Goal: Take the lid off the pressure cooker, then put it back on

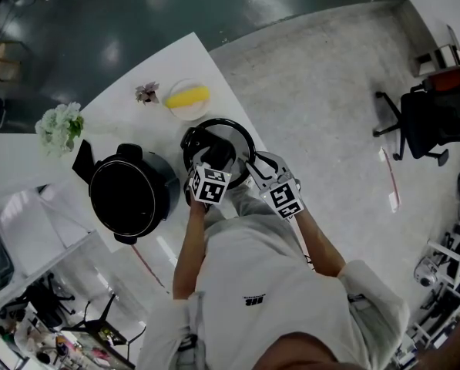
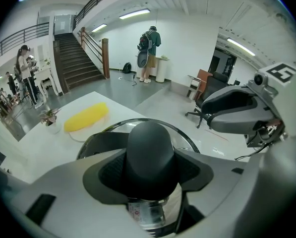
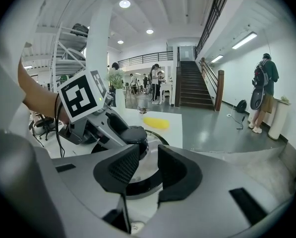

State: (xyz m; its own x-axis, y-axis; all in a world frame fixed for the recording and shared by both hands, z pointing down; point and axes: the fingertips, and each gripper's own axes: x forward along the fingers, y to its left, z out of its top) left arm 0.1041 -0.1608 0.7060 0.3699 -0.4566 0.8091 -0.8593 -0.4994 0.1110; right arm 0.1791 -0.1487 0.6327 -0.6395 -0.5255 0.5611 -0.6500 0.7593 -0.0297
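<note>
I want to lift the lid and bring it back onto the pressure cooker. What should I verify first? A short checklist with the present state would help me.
1. Left gripper shut on the lid knob: ok, pads press on both sides.
2. Right gripper free of the lid: ok, jaws apart, gripping nothing.
3. Pressure cooker upright and open: ok.
4. Inside of the cooker free of things: cannot tell, too dark.
5. Way from lid to cooker: ok, they stand side by side on the table, with nothing between.

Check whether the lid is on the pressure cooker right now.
No, the lid is beside the open pressure cooker, not on top of it.
</note>
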